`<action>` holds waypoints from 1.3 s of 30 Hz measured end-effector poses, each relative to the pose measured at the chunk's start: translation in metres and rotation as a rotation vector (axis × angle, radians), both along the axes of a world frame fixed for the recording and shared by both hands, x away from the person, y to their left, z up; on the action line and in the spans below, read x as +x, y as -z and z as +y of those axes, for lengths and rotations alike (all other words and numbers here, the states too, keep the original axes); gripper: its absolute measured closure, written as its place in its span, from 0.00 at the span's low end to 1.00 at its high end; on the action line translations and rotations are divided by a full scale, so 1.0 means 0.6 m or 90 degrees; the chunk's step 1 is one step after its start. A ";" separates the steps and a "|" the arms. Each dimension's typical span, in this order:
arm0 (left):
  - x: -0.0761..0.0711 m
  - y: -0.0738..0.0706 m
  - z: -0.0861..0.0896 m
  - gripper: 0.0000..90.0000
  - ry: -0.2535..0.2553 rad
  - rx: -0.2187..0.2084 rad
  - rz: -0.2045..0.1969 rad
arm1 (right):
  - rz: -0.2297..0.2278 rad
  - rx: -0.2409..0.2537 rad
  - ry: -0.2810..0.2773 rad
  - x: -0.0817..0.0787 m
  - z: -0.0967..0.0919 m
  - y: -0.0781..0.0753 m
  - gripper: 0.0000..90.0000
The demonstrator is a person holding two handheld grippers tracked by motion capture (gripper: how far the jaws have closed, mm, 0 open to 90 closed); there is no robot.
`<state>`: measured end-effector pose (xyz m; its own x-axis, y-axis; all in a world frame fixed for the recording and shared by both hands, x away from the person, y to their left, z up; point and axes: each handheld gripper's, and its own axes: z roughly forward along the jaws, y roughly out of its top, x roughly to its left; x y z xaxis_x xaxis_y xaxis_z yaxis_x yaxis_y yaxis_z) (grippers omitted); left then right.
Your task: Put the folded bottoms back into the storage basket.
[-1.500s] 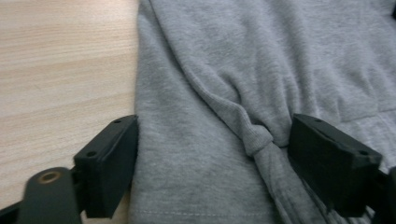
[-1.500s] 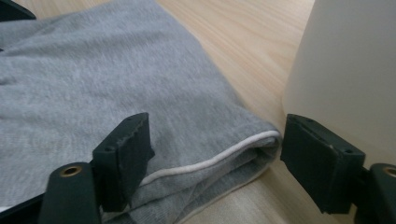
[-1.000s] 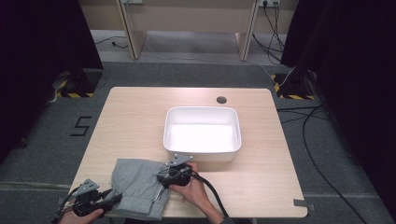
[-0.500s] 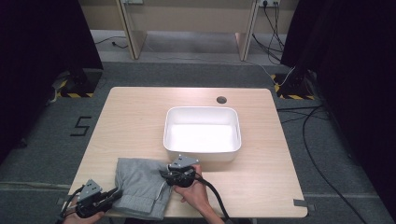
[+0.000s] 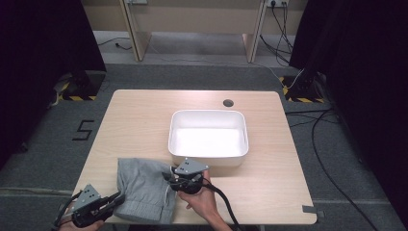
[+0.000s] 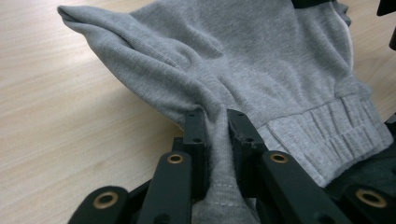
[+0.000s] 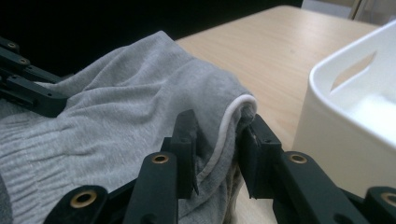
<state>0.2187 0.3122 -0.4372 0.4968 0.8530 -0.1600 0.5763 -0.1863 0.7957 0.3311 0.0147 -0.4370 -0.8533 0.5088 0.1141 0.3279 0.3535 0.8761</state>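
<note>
While your two grippers grip the grey garment (image 5: 144, 185), it lies bunched at the near edge of the bench (image 5: 125, 120), just in front of the white bin (image 5: 208, 137) and to its left. Your left gripper (image 5: 115, 199) has just been closing its fingers (image 6: 196, 135), and in the left gripper view they now pinch a raised fold of cloth close to the ribbed waistband (image 6: 327, 135), with the fabric squeezed tight between them. Your right gripper (image 5: 169, 177) has also just been closing; its fingers (image 7: 187, 140) are clamped on a thick bunch of the garment where a white cord (image 7: 229, 121) runs along the edge, on the side nearest the bin. In the right gripper view the bin's wall stands just beside that grip, apart from the cloth. Between the two grips the fabric rises in loose folds off the bench, while its far part, left of the bin, lies flat on the wood.
</note>
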 end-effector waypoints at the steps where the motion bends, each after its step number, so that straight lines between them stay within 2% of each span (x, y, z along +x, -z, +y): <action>1: 0.000 -0.002 0.000 0.87 -0.001 0.001 -0.003 | -0.001 0.000 -0.002 -0.002 -0.001 -0.007 0.78; 9: 0.004 -0.049 -0.005 0.87 0.022 0.000 -0.040 | -0.040 0.032 -0.005 -0.005 -0.012 -0.054 0.78; 10: 0.006 -0.057 -0.007 0.87 0.023 0.000 -0.049 | -0.039 0.035 -0.001 -0.005 -0.014 -0.058 0.78; 12: 0.009 -0.069 -0.010 0.87 0.035 0.011 -0.054 | -0.043 0.038 -0.004 -0.002 -0.019 -0.071 0.78; 18: 0.029 -0.106 -0.020 0.87 0.056 0.023 -0.069 | -0.050 0.060 0.002 0.006 -0.032 -0.111 0.78; 22: 0.043 -0.129 -0.027 0.87 0.068 0.027 -0.076 | -0.061 0.063 0.004 0.015 -0.040 -0.134 0.78; 26: 0.059 -0.155 -0.035 0.87 0.085 0.024 -0.082 | -0.053 0.063 0.008 0.023 -0.050 -0.158 0.78; 29: 0.066 -0.166 -0.039 0.87 0.093 0.026 -0.087 | -0.063 0.060 0.008 0.031 -0.060 -0.182 0.78; 30: 0.073 -0.179 -0.045 0.87 0.104 0.020 -0.091 | -0.068 0.057 0.010 0.035 -0.065 -0.192 0.78; 35: 0.090 -0.201 -0.056 0.87 0.113 0.024 -0.101 | -0.074 0.053 0.020 0.047 -0.076 -0.216 0.78; 39: 0.111 -0.226 -0.068 0.87 0.127 0.010 -0.111 | -0.081 0.047 0.027 0.060 -0.092 -0.243 0.78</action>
